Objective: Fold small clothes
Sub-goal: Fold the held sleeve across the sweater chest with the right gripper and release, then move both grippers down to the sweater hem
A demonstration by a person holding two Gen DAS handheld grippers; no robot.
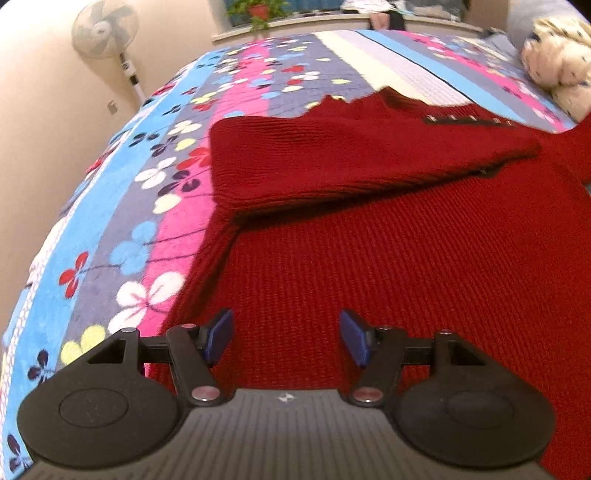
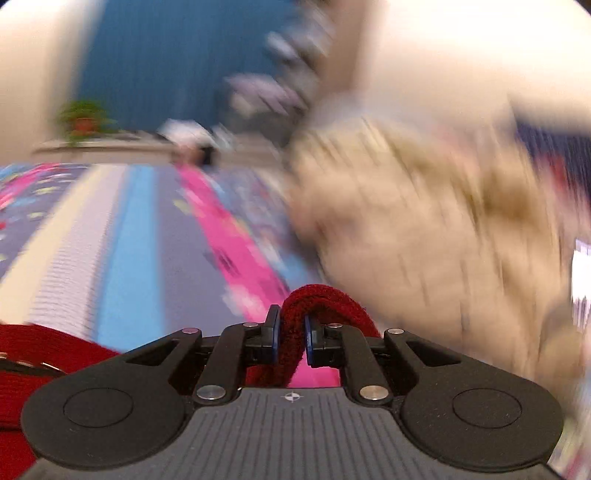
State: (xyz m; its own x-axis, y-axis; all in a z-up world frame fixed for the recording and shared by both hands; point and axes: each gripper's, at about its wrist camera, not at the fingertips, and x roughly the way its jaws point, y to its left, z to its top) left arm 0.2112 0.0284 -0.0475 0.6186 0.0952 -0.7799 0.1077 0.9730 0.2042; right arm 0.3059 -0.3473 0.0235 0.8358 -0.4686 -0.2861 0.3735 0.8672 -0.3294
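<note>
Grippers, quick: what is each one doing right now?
Left gripper: open, holding nothing, above the red sweater.
Right gripper: fingers closed on a fold of the red sweater.

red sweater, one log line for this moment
left gripper open above red sweater | right gripper shut on sweater fold | bedspread underneath

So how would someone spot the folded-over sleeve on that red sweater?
Find the bed's flowery striped blanket. The red sweater lies spread on it, and the sleeve is the thick ribbed band folded across its top, doubled over where the rest lies flat.

Home bedrm: bed w/ floral blanket [image 1: 122, 206], fan [image 1: 105, 33]
</note>
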